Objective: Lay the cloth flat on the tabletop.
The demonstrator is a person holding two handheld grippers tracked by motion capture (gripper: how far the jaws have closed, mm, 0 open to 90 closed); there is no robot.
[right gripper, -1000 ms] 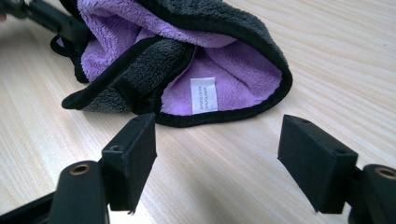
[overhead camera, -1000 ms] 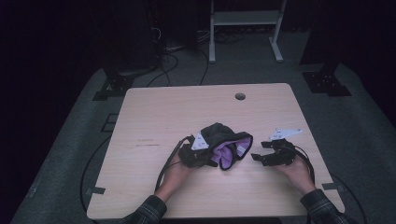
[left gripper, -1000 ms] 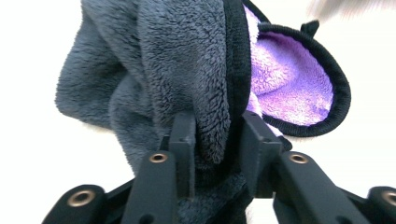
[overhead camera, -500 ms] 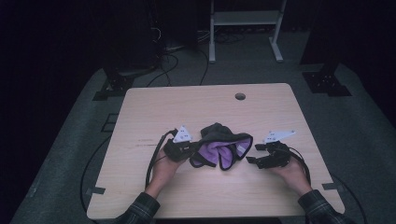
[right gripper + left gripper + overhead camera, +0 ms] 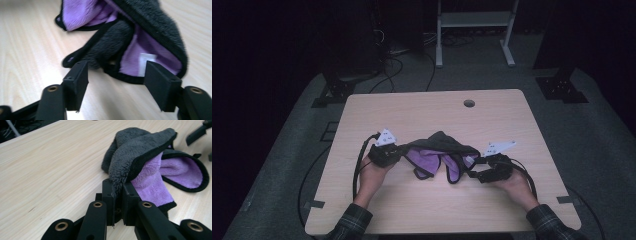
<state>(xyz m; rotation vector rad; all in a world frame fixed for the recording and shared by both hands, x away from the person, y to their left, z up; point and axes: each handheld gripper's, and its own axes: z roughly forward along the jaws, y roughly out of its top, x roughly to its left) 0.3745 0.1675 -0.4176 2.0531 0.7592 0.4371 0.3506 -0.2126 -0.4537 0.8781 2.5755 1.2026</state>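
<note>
A fluffy cloth (image 5: 439,142), grey on one face and purple on the other with black trim, lies stretched across the middle of the wooden table (image 5: 422,115). My left gripper (image 5: 403,151) is shut on the cloth's left corner; in the left gripper view the grey edge of the cloth (image 5: 140,150) is pinched in the left gripper (image 5: 118,188). My right gripper (image 5: 473,167) sits at the cloth's right end. Its jaws have just been closing, and in the right gripper view they stand apart at the right gripper (image 5: 116,72), on either side of a trimmed fold of the cloth (image 5: 150,30), without pressing on it.
A small round hole (image 5: 469,103) lies in the table near its far edge. Cables trail from both grippers over the front edge. A white metal frame (image 5: 474,20) stands on the floor behind the table, among dark stands and cables.
My left gripper has shut on the cloth's corner and drawn it left, spreading the bunched cloth out. The right gripper has edged in to the cloth's right end and its jaws have narrowed.
</note>
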